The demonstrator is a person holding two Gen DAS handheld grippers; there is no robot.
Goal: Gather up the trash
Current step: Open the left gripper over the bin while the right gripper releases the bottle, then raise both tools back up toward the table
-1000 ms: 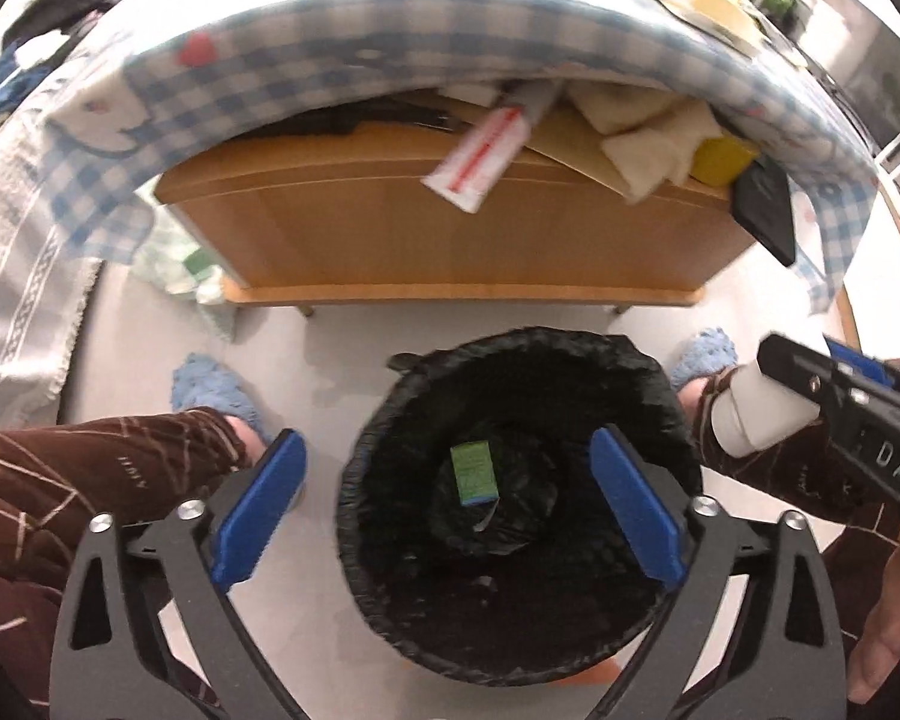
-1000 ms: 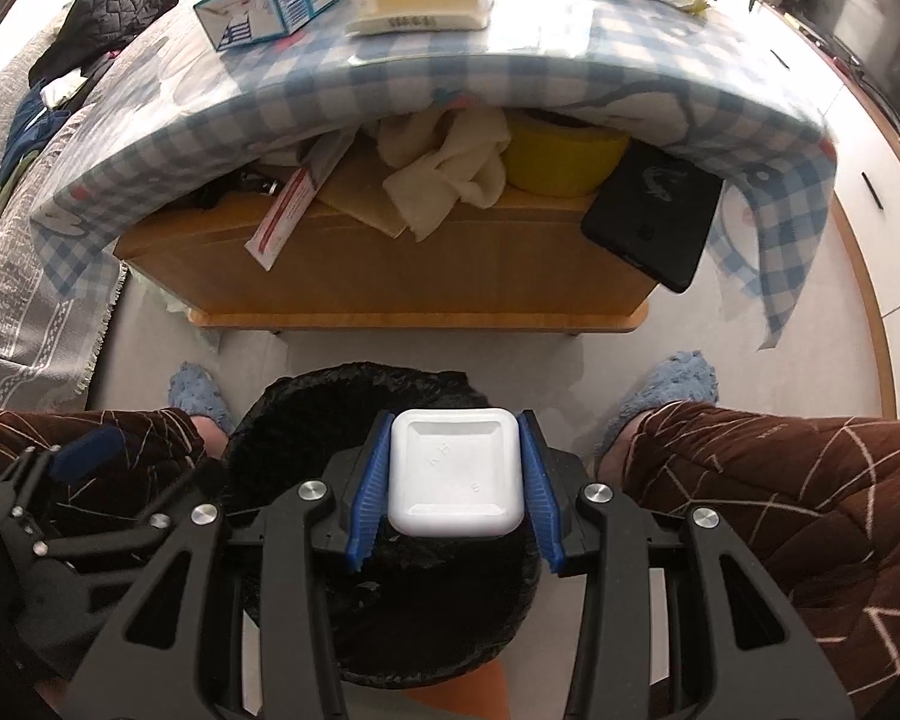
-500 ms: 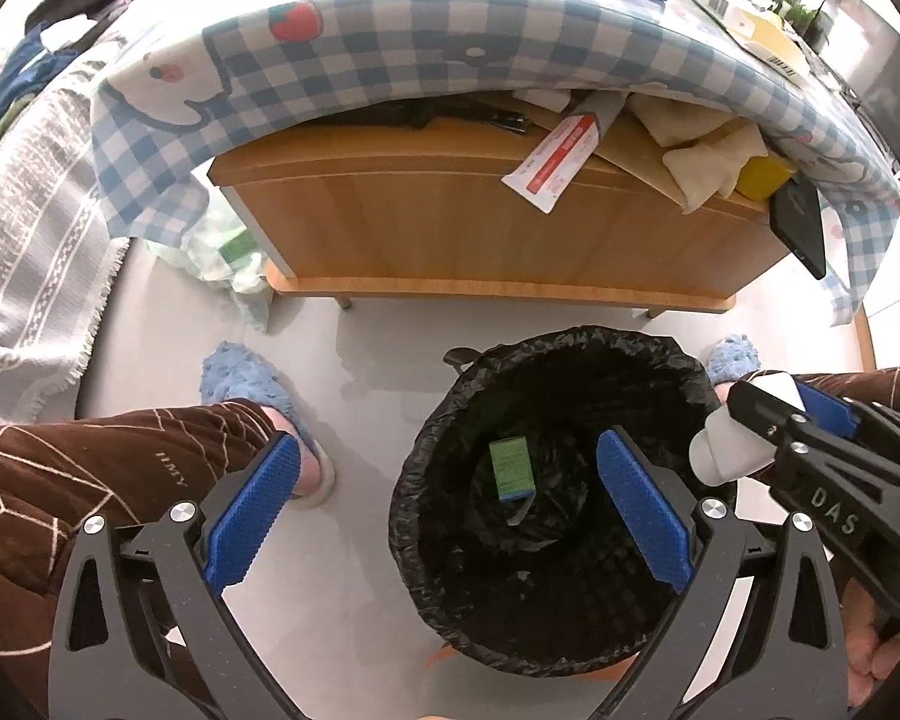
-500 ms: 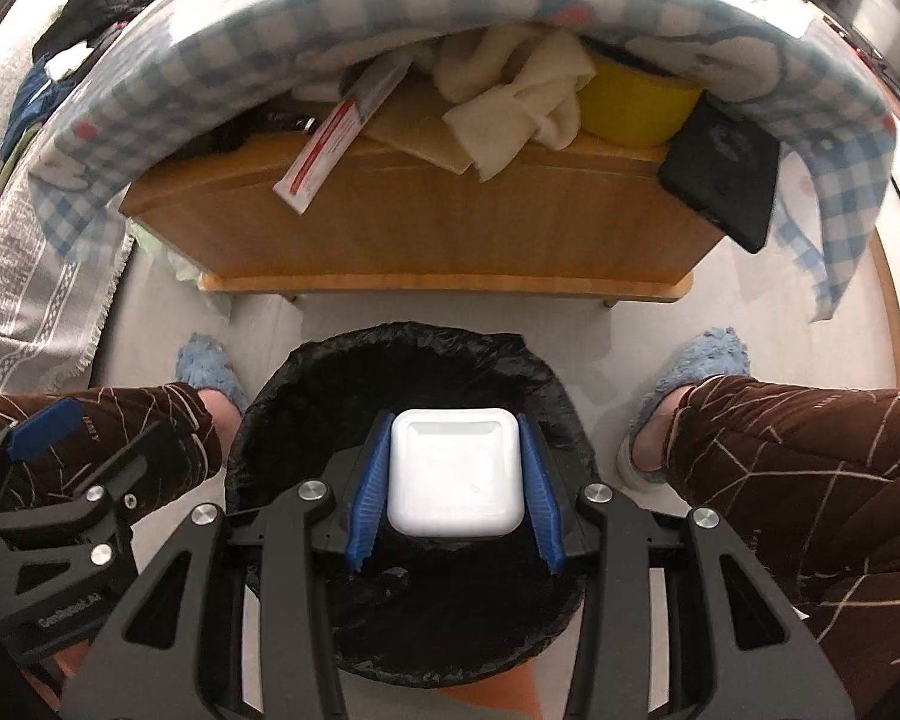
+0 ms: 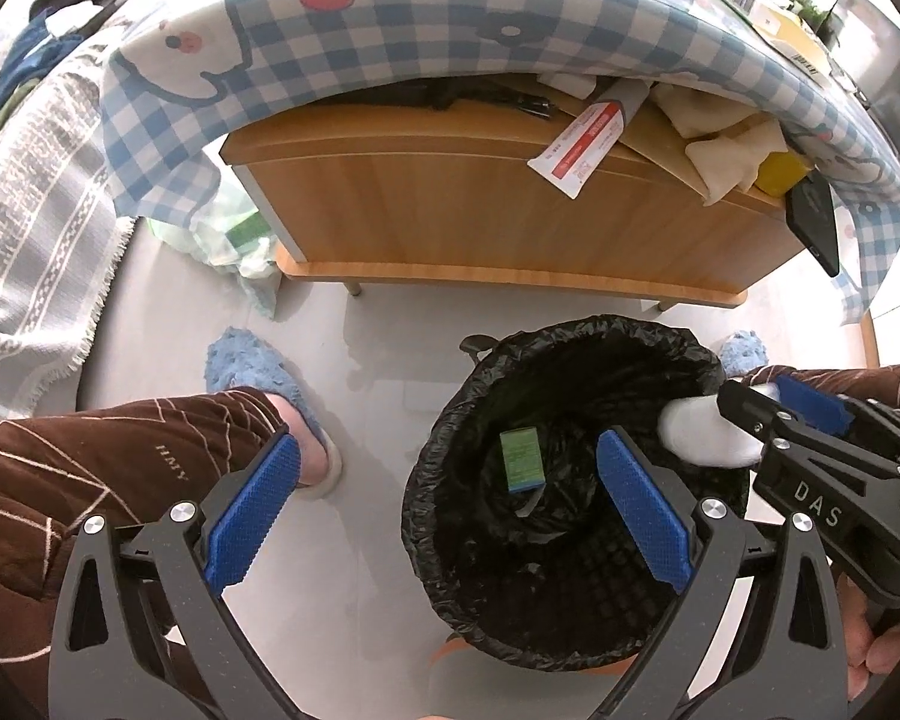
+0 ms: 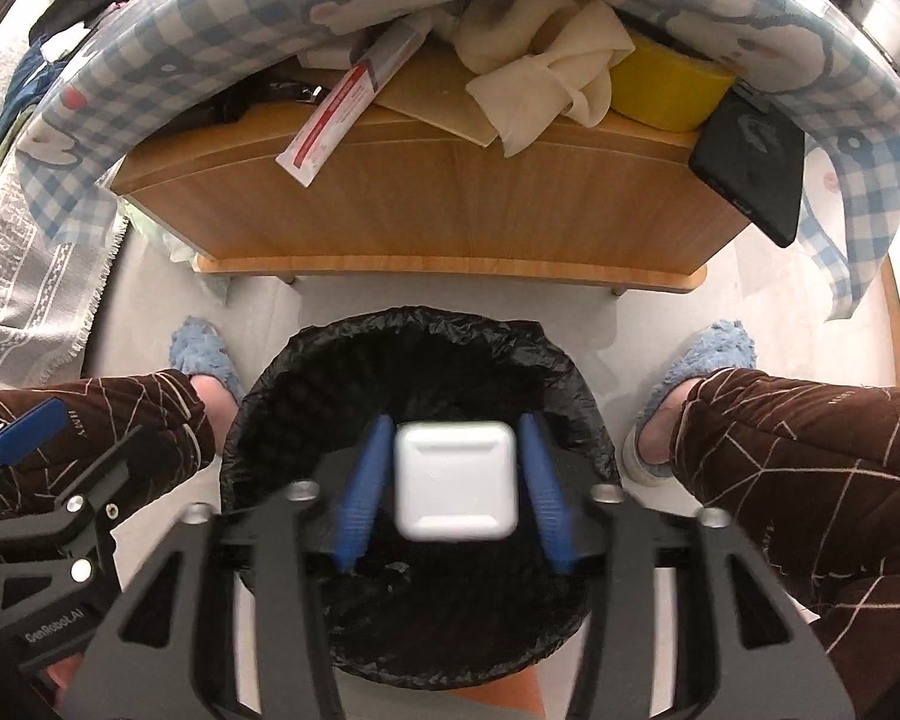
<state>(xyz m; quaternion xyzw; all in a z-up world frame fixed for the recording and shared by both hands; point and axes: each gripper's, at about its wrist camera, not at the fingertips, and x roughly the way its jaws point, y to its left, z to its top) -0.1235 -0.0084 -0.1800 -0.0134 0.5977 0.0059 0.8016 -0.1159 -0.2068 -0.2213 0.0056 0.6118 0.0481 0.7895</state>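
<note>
Your right gripper points steeply down over the trash bin, which is lined with a black bag and stands on the pale floor between your two brown-trousered legs. Its jaws are opening: in the right wrist view the blue pads stand clear of the white square container on both sides, with a visible gap at each flank, so the container lies between the fingers but is not pinched. The container appears blurred and sits directly above the dark interior of the bin. In the left wrist view the same container shows as a white shape at the right rim of the bin, just ahead of the right gripper's black frame. Your left gripper is spread wide and holds nothing; one blue pad lies over your left trouser leg, the other over the bin opening. Inside the bin, near the bottom, lies a small green packet. Beyond the bin stands a low wooden table draped with a blue-and-white checked cloth. On its lower shelf rest a red-and-white tube, a crumpled cream cloth, a yellow container and a flat black case that overhangs the shelf edge. Blue fuzzy slippers flank the bin on the floor.
</note>
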